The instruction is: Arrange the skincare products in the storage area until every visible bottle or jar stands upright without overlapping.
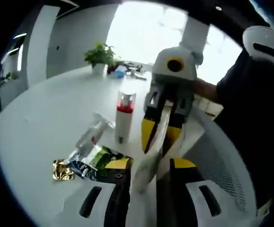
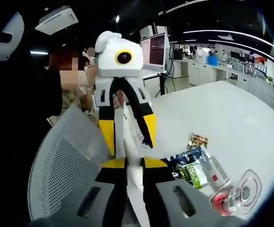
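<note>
A white tube hangs above the table, gripped from both ends. My left gripper is shut on its near end in the left gripper view. My right gripper comes in from above and is shut on the far end. In the right gripper view the white tube sits between my right gripper's jaws, with the left gripper facing it. A white bottle with a red band stands upright on the table. A clear bottle lies on its side beside it.
Several sachets and a gold packet lie near the clear bottle on the white table. A potted plant stands at the far edge. A white mesh chair back and a person are close by.
</note>
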